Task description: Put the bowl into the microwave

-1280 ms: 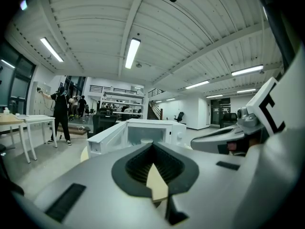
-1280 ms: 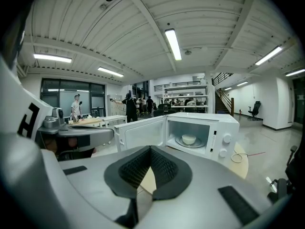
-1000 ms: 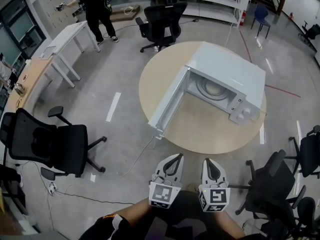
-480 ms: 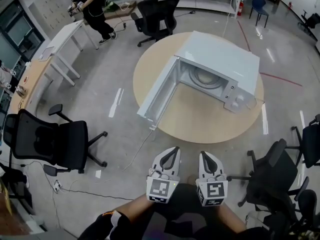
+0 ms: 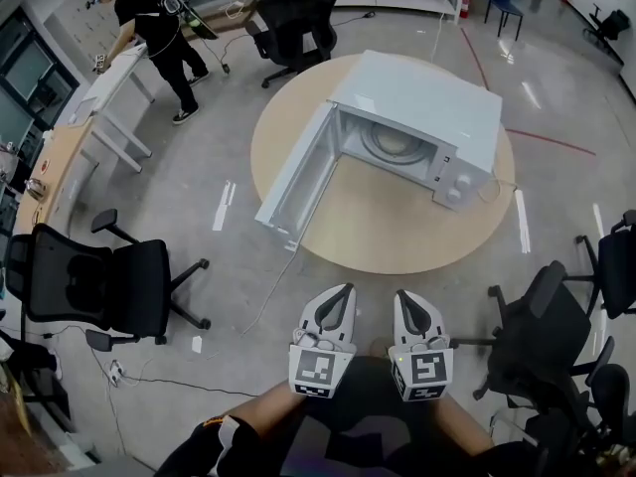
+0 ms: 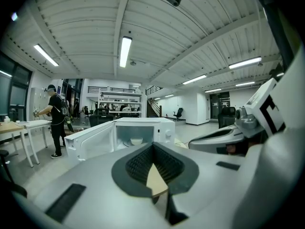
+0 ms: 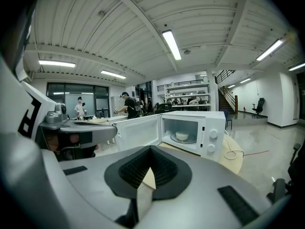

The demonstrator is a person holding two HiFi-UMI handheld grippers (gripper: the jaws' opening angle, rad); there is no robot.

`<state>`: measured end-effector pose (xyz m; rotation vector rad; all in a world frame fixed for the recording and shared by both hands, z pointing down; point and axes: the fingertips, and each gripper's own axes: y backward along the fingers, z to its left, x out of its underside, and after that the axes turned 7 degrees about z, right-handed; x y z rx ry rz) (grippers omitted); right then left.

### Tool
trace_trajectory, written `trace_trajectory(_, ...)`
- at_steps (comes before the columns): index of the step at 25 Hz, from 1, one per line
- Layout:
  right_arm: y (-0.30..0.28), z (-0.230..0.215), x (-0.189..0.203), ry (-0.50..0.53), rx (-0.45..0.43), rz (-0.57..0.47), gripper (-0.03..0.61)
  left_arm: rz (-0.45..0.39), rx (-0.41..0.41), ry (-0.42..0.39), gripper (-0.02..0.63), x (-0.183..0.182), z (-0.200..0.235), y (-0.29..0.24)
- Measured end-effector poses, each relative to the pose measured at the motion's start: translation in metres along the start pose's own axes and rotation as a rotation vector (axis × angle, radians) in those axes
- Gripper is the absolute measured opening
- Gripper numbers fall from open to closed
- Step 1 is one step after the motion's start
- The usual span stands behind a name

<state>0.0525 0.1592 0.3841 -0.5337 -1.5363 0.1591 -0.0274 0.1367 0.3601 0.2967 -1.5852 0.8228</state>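
A white microwave (image 5: 417, 112) stands on the round wooden table (image 5: 388, 227), its door (image 5: 296, 172) swung open to the left. A pale bowl (image 5: 396, 145) sits on the turntable inside; it also shows in the left gripper view (image 6: 136, 141) and the right gripper view (image 7: 182, 136). My left gripper (image 5: 336, 293) and right gripper (image 5: 405, 297) are held side by side close to my body, well short of the table. Both point toward the microwave. Both are shut with nothing in them.
Black office chairs stand at the left (image 5: 94, 286), at the right (image 5: 542, 341) and behind the table (image 5: 298, 18). A power cable (image 5: 268, 291) runs from the table down across the floor. A person (image 5: 154, 28) stands by white desks (image 5: 94, 107) at the far left.
The microwave and table have slid up and away in the head view as I backed off. The person at the back has moved left to the desks. Both grippers stay shut together.
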Motion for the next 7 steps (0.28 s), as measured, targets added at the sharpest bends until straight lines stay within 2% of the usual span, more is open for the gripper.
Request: trace_trajectory(7,0.0055,-0.0041,0.0016,0.006,0.004,-0.006,0.015,-0.003,0.004,-0.008,0.046,0.0007,-0.0066,0.0006)
